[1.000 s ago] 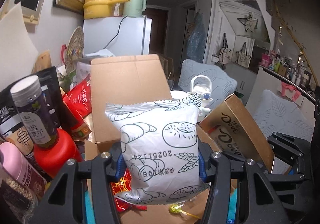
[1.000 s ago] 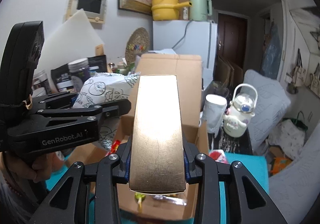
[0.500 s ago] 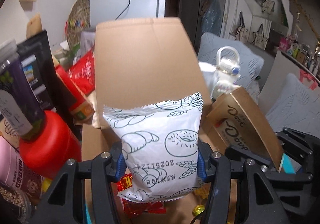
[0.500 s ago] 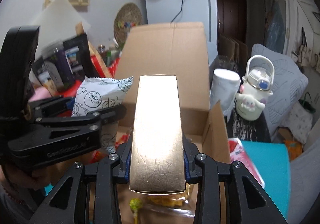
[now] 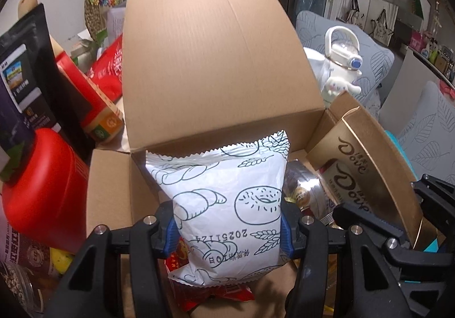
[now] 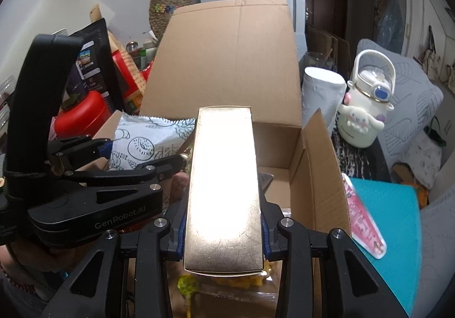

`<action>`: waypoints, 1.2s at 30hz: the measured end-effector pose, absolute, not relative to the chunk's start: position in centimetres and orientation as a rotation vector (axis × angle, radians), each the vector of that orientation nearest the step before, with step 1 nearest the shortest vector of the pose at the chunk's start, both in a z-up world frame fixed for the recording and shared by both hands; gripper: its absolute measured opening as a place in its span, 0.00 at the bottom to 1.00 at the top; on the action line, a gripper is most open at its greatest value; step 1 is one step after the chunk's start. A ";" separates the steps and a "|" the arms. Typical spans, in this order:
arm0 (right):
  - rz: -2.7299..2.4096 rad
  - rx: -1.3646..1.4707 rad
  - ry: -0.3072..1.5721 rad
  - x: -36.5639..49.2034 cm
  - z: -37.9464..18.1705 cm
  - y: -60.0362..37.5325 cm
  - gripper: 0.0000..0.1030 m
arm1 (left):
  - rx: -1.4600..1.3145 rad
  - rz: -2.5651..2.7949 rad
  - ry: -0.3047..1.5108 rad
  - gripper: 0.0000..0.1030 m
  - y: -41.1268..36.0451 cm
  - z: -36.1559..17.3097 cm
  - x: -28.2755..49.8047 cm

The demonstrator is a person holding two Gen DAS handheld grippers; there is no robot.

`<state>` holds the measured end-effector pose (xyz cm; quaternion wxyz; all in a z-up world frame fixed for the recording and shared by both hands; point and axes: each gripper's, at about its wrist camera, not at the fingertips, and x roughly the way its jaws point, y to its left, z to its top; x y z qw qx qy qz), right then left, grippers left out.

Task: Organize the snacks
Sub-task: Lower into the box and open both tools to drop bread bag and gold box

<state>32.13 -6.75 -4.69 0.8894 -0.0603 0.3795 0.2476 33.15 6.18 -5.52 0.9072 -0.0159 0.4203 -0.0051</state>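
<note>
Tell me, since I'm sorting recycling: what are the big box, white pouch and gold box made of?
Big box: plain corrugated cardboard, matte, ribbed. White pouch: probably plastic film, slightly glossy, with crimped zigzag seal. Gold box: seemingly foil-coated card, mirror glare, fine scratches.

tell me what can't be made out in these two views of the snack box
- Cardboard box floor: both views, hidden by the held white bread bag and gold Dove box.
- Red packet: left wrist view, mostly behind the bread bag; print unreadable.
- Yellow item: right wrist view, under the gold box, cut by the bottom edge.
- Pink packet: right wrist view, half behind the box's side flap.
</note>
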 end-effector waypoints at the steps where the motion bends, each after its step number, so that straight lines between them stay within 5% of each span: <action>1: 0.513 -0.126 0.793 32.2 -4.7 -6.8 0.37 | -0.030 -0.011 0.876 0.52 6.2 -5.6 33.2; 20: 0.480 -0.119 0.781 31.7 -3.7 -7.4 0.43 | -0.008 0.050 0.928 0.56 5.8 -5.3 33.2; 36: 0.476 -0.078 0.709 28.8 -0.2 -9.1 0.43 | -0.013 0.081 0.772 0.62 6.0 0.0 28.9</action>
